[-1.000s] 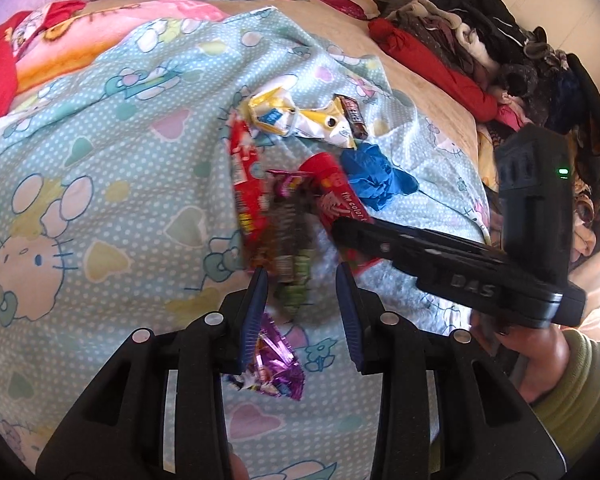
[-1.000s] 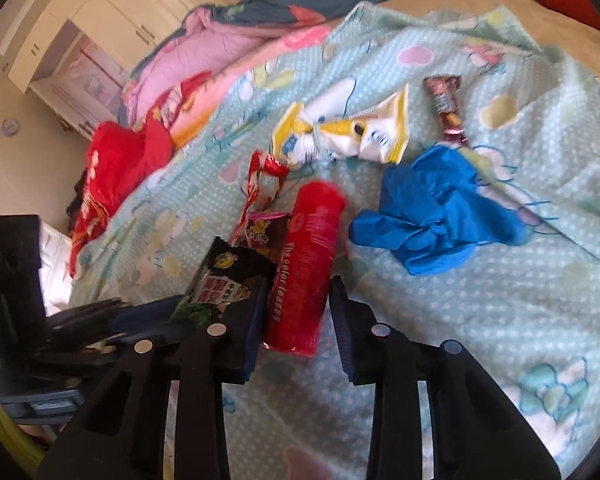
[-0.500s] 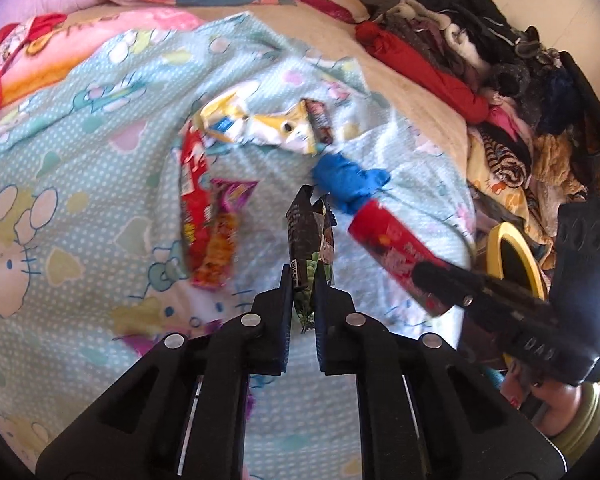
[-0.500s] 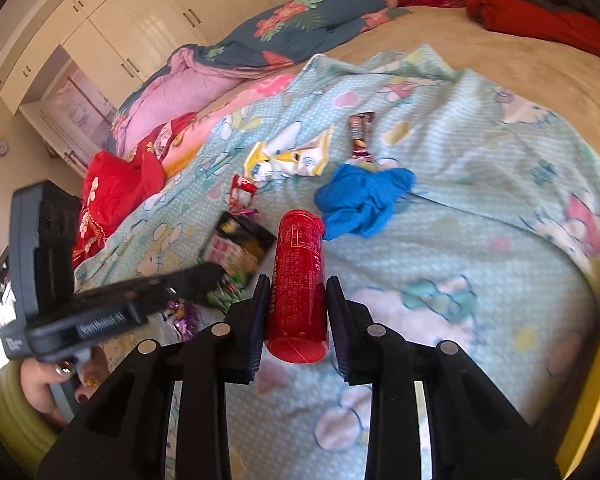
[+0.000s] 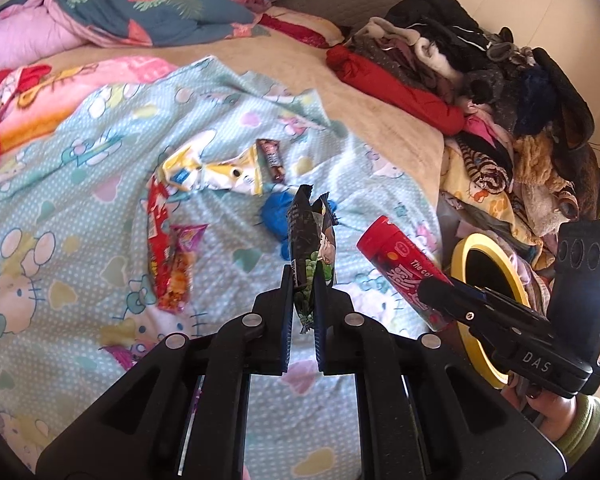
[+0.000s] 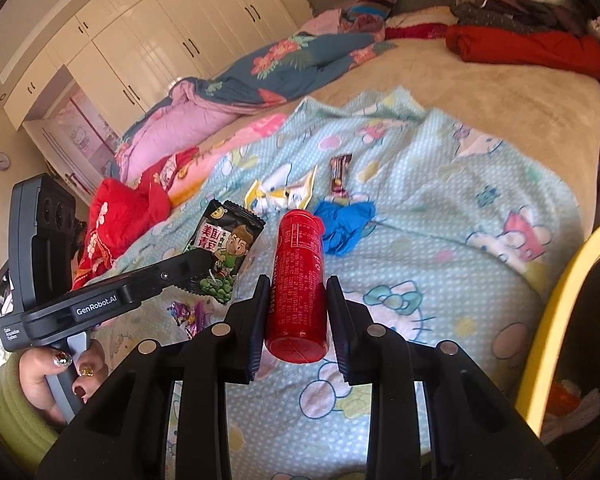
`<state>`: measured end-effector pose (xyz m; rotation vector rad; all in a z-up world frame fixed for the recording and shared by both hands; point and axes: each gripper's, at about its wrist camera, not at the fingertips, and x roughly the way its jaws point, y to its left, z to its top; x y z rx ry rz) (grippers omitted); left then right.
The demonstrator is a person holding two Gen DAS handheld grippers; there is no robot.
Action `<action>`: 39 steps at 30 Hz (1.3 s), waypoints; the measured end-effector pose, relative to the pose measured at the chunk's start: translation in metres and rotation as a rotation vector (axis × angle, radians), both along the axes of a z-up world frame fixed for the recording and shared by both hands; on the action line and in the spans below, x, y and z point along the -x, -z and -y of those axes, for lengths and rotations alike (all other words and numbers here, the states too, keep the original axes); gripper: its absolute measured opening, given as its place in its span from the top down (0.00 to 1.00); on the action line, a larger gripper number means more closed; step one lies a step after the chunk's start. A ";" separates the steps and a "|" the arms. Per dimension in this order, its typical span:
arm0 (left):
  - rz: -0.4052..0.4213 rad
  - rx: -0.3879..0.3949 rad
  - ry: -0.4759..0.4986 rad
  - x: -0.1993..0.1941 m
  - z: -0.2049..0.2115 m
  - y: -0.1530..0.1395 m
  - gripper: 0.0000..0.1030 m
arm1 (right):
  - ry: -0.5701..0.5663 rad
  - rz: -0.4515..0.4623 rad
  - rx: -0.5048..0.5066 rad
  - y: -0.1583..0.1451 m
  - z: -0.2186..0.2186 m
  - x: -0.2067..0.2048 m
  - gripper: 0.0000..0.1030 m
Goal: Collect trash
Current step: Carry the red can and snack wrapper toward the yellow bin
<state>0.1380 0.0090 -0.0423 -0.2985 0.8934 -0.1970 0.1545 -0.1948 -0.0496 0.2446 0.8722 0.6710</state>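
Both wrist views look steeply down, close, sharing the patterned blanket (image 5: 100, 184) (image 6: 440, 240).

On the bed lies a blanket (image 5: 100, 208) with litter on it: two long wrappers (image 5: 168, 256) at the left, a crumpled pouch (image 5: 212, 172) farther off, a small bar wrapper (image 5: 272, 156) just right of it, a glove (image 5: 276, 216) nearer. Clothes (image 5: 480, 112) pile along the right edge (a bin (image 5: 466, 248) stands below them).

yellow bin (image 6: 556, 320) cut off at frame edge, purple wrapper (image 5: 120, 354) half hidden behind left tool (image 5: 303, 304)
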 end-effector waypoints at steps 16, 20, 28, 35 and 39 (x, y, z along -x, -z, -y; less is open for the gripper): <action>0.039 -0.019 0.105 -0.001 0.060 -0.016 0.95 | 0.141 0.038 -0.051 -0.018 0.074 0.014 0.73; 0.051 -0.026 0.140 -0.002 0.077 -0.020 0.95 | 0.179 0.050 -0.058 -0.023 0.096 0.017 0.73; 0.075 -0.029 0.198 -0.002 0.111 -0.028 0.95 | 0.239 0.067 -0.065 -0.029 0.134 0.026 0.73; 0.085 -0.035 0.239 0.001 0.137 -0.031 0.95 | 0.295 0.077 -0.069 -0.029 0.164 0.034 0.73; 0.085 -0.039 0.260 0.002 0.149 -0.031 0.95 | 0.328 0.076 -0.075 -0.028 0.181 0.038 0.73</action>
